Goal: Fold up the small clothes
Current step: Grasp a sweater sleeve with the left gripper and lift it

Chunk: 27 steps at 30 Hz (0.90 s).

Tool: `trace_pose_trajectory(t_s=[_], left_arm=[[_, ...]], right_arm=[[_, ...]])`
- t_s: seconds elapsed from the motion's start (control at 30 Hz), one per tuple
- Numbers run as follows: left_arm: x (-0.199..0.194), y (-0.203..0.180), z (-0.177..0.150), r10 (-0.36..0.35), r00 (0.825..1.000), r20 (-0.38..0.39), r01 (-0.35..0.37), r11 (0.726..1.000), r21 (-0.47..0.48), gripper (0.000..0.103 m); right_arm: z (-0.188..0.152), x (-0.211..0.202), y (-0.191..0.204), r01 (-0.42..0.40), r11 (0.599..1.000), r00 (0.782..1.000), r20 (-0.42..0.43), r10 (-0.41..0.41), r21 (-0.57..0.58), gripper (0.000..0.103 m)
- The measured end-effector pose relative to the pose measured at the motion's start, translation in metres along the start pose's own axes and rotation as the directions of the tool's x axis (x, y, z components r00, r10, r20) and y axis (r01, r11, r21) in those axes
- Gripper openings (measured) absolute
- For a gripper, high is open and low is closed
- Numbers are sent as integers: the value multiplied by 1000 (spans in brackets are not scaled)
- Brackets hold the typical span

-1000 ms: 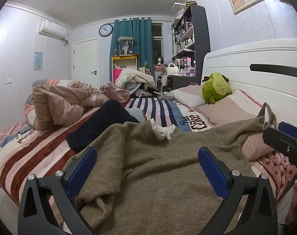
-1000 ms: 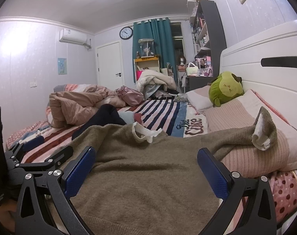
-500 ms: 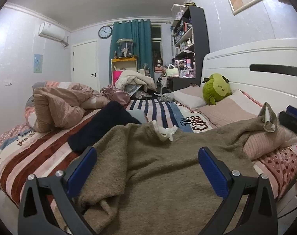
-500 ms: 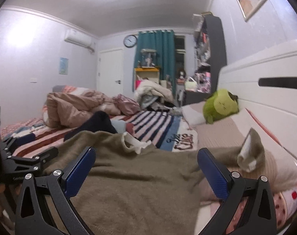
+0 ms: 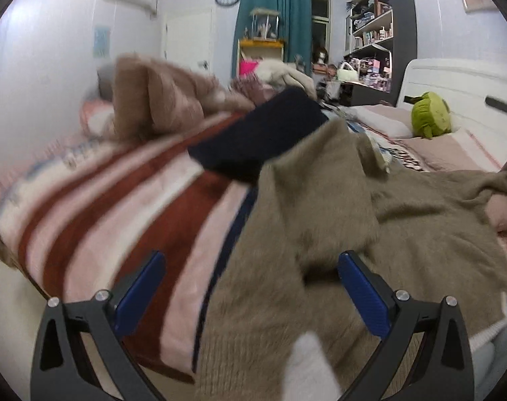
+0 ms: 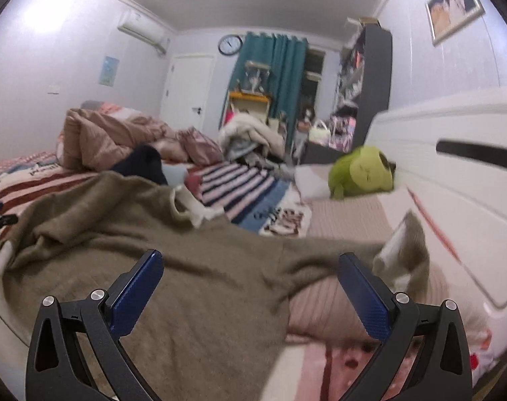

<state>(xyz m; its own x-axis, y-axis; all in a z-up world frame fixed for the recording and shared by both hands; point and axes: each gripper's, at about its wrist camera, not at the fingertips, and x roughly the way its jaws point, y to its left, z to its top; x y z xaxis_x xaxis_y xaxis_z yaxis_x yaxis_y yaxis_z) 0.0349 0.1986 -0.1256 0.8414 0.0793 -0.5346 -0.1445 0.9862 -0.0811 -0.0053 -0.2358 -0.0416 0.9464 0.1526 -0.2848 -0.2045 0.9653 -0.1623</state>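
In the left wrist view the jaws of the left gripper stand spread wide, with nothing pinched between the two blue pads. One olive-brown sweater lies on the bed under and ahead of them; one fold of it bulges up between the fingers, and whether the right pad touches the cloth cannot be told through the blur. One dark navy garment lies just beyond the sweater on the striped blanket, its near edge meeting the sweater. One rumpled pink-brown quilt sits farther back, and one green plush toy rests near the white headboard.

In the right wrist view the jaws of the right gripper are likewise spread wide and hold nothing. The same single sweater is laid across the bed below them, one sleeve running right over a pink pillow to one cuff standing up beside the headboard. The white collar shows at its far edge. One plush toy, one quilt and one wall clock are visible.
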Motion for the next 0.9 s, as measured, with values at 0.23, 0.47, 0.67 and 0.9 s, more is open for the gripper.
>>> trace_pose_trajectory(t_s=[0.23,0.47,0.67,0.9], left_arm=[[25,8,-28,-118,987,-110,108,990,-87,50],[15,18,-9,39,999,-22,-40,999,-37,8],[-39,23,52,-36,984,173,50,996,-79,8],[-70,-51,101,-423,877,228,435,900,-2,8]], right_arm=[[-4,24,-15,-5,999,999,-54,7,34,103],[2,33,-14,-23,1000,999,-46,23,9,103],[4,33,-21,-47,999,999,-14,47,15,103],[3,34,-48,-98,992,995,44,94,82,103]])
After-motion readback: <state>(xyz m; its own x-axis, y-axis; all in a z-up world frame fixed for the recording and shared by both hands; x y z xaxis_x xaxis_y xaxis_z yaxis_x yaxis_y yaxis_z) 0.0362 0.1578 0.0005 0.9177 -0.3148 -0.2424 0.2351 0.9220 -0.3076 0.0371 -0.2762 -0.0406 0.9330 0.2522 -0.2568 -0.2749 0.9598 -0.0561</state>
